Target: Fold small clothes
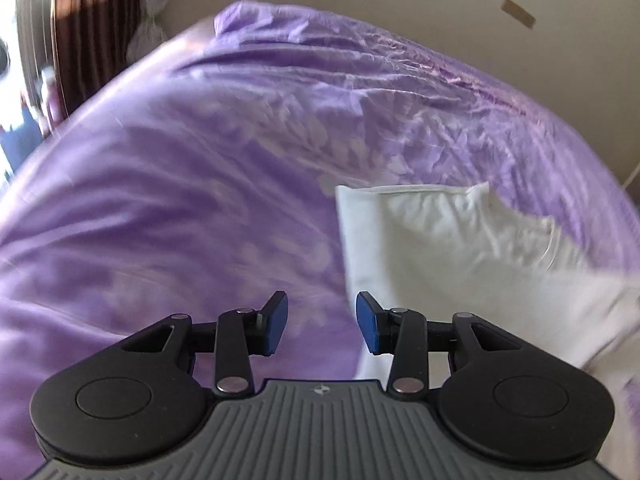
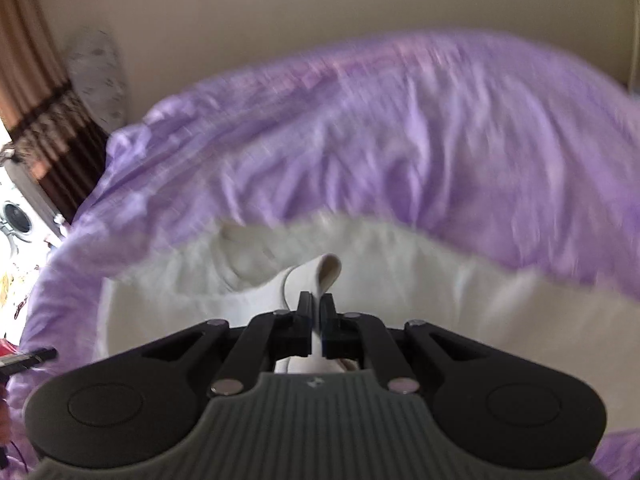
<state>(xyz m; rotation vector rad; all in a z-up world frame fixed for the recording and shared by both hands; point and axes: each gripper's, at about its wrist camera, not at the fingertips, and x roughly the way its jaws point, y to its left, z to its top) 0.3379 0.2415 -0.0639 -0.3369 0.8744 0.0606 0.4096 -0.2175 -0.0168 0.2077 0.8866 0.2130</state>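
Purple bed sheet under a white garment, cream wall behind

Left gripper hovers over the sheet at the garment's left edge, its blue-padded fingers parted about halfway with nothing between them; right gripper has its fingers closed tight on a raised fold of the white garment; both views are blurred.

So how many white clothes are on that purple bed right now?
1 that I can see: a white garment spread on the purple bedsheet, with a fold of it pinched in the right gripper. Others may lie outside both blurred views.
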